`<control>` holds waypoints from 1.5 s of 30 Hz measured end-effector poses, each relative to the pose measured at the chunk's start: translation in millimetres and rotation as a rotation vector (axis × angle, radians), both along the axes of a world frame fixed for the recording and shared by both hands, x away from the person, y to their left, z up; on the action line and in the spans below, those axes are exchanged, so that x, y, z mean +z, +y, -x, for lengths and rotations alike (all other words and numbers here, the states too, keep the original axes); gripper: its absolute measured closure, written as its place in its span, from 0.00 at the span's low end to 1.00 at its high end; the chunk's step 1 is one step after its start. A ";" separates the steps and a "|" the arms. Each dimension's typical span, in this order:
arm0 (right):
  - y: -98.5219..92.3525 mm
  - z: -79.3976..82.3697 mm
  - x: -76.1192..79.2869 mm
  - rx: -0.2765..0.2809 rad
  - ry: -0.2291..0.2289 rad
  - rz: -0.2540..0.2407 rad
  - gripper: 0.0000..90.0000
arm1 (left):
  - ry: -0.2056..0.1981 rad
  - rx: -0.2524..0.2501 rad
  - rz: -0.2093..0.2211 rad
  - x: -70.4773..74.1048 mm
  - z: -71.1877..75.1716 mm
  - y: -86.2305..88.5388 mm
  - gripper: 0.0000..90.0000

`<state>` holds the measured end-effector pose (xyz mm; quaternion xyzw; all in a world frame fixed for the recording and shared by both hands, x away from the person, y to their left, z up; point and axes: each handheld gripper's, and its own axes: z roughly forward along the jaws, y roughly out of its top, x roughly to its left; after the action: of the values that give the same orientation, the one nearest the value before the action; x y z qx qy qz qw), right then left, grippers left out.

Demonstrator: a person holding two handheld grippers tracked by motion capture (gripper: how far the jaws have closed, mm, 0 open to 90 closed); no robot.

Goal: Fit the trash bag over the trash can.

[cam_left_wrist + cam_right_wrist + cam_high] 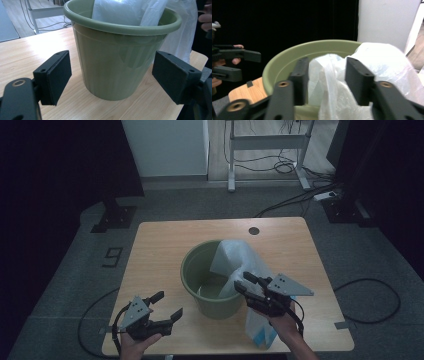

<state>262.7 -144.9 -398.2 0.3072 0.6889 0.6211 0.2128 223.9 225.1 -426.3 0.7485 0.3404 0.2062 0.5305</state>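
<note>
A round green plastic bucket (pixel 210 285) stands near the middle of the light wooden desk (pixel 160 245), a little toward its near edge. A translucent white plastic bag (pixel 235 257) is draped over the bucket's right rim, partly inside and partly hanging down the outside toward the near right corner. The right tongs (pixel 246 282) are at that rim, their jaws apart with bag film between them, not pressed. The left tongs (pixel 169 306) hover near the near left corner, jaws wide apart, well clear of the bucket.

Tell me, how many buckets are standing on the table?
1. The green bucket stands near the table's middle, with a white plastic bag draped over its right rim.
</note>
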 end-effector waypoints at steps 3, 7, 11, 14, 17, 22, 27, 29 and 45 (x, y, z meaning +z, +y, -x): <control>-9.2 10.3 0.1 -0.032 -0.021 -0.008 0.42 | 0.000 0.001 0.000 -0.8 -0.4 0.5 0.17; -20.8 20.2 -4.0 -0.057 -0.020 -0.015 0.37 | 0.004 0.006 0.009 -3.0 -1.6 2.9 0.18; -34.0 32.0 -16.6 -0.092 -0.002 -0.015 0.32 | 0.009 0.008 0.009 -4.4 -2.8 3.8 0.18; -39.6 41.5 -35.3 -0.111 0.029 0.003 0.29 | 0.008 0.006 0.010 -4.7 -2.9 3.6 0.18; -42.4 46.7 -53.5 -0.133 0.064 0.025 0.29 | 0.008 0.006 0.011 -5.3 -3.3 3.3 0.18; -37.6 47.4 -72.2 -0.155 0.108 0.029 0.30 | 0.011 0.006 0.007 -7.6 -4.5 1.7 0.18; -34.4 41.6 -78.0 -0.174 0.122 0.050 0.34 | 0.015 0.010 0.008 -9.4 -5.1 2.9 0.18; -34.7 37.5 -82.4 -0.195 0.135 0.068 0.43 | 0.016 0.012 0.012 -9.9 -5.3 4.2 0.18; -61.7 12.7 -65.0 -0.276 0.085 0.063 0.99 | 0.011 0.007 0.010 -6.4 -4.8 2.5 0.19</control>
<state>250.1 -206.6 -463.2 0.4182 0.6677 0.5504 0.2762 228.7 227.6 -432.7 0.7456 0.3468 0.2022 0.5319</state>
